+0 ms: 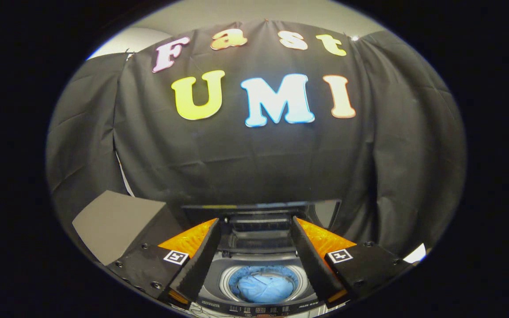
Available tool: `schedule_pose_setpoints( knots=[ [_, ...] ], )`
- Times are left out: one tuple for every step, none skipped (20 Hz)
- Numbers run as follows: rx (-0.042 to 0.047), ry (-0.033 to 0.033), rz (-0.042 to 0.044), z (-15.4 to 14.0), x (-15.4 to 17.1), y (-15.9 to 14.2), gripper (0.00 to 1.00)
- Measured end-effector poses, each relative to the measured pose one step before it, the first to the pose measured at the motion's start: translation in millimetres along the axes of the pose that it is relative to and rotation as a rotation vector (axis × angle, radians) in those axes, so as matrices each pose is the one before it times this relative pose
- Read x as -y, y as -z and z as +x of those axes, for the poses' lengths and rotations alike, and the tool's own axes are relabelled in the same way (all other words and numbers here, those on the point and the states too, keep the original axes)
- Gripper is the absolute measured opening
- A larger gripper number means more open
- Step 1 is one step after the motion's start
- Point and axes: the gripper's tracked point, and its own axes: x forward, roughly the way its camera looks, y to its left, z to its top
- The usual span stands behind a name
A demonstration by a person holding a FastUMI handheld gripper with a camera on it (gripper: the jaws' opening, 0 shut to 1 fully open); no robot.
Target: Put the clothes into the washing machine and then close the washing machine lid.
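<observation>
Below the spread fingers stood a small washing machine [259, 282], its lid [261, 207] raised upright at the back against the black cloth wall [254, 163]. Clothes [265, 288]: one light blue bundle, lying inside the round drum, between the two fingers as seen from above. Tongs [259, 260]: jaws wide apart, gripping nothing, hanging over the drum opening. Control strip [259, 308]: along the machine's near edge. Grey panel [113, 223]: beside the machine, off to the left.
</observation>
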Motion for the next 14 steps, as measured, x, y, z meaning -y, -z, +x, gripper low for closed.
schedule_pose_setpoints(
  knots=[
    [0.02136,-0.00967,-0.01495,5.74,-4.54,-10.63,0.98],
    [0.02119,-0.01023,-0.01028,6.67,-4.21,-9.88,0.98],
    [0.00966,-0.00801,-0.00328,9.14,-5.03,-6.33,0.98],
    [0.01351,-0.00254,0.00275,9.70,-3.13,-5.55,0.98],
    [0.00390,0.00043,0.00507,11.46,-2.95,-6.11,0.98],
    [-0.00497,0.00231,0.00352,13.44,-2.78,0.45,0.98],
    [-0.00769,0.00407,-0.00284,14.50,-2.68,0.07,0.98],
    [-0.01934,0.00795,-0.01063,13.76,-0.18,3.55,0.98],
    [-0.02424,-0.00342,-0.00826,15.59,-3.12,5.87,0.98],
    [-0.03884,-0.00252,-0.01097,14.24,-2.27,8.40,0.98],
    [-0.03722,0.00100,-0.01033,12.45,-0.22,9.25,0.98],
    [-0.01831,0.01963,-0.00141,11.11,4.03,5.23,0.98],
    [-0.00300,0.00801,0.00797,10.48,1.68,2.72,0.99],
    [0.00012,0.00819,0.00499,11.14,0.90,0.28,0.99]
  ],
)
